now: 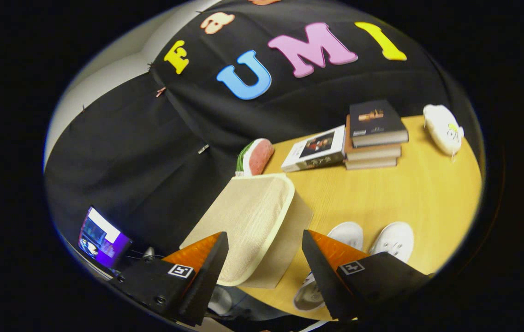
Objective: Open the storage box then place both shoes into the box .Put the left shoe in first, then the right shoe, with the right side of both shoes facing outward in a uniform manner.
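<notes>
The tongs (264, 258) are spread wide and nothing is gripped; the beige fabric storage box (253, 221) is seen between and just beyond the fingers, its lid apparently still closed, though contact cannot be told. Two white shoes (377, 240) are set on the wooden bench (428, 189) to the right of the box, partly hidden by the right finger. The opening step is judged to be in hand; next, the lid edge must be caught and lifted. Farther off, stacked books (372, 138) are seen.

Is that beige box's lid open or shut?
Open: the storage box has its lid raised between the open gripper fingers; both shoes lie outside on the table.
</notes>
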`<state>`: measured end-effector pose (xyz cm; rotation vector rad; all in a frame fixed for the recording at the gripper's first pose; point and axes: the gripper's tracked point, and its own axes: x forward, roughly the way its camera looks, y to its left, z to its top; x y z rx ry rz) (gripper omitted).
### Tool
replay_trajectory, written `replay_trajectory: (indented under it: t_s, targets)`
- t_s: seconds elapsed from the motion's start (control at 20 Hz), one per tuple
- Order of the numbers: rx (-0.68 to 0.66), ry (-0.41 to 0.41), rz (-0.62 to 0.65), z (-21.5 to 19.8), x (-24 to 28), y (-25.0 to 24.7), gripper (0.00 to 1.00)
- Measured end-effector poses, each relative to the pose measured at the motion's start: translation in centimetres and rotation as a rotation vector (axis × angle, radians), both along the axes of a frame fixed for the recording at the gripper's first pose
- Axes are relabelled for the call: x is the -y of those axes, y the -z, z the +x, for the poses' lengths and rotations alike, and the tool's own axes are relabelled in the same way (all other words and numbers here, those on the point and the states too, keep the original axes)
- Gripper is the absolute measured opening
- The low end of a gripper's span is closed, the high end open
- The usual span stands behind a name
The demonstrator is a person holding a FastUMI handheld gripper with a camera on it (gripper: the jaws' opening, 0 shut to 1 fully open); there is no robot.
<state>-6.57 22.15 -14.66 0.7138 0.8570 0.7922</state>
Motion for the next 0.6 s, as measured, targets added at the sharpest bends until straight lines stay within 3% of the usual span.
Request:
replay_trajectory:
  t_s: [0.25,0.6]
  targets:
    - [-0.267,-0.015,0.165,-1.3,-2.7,2.8,0.98]
    - [-0.453,-0.061,0.316,-1.5,-6.4,4.1,0.98]
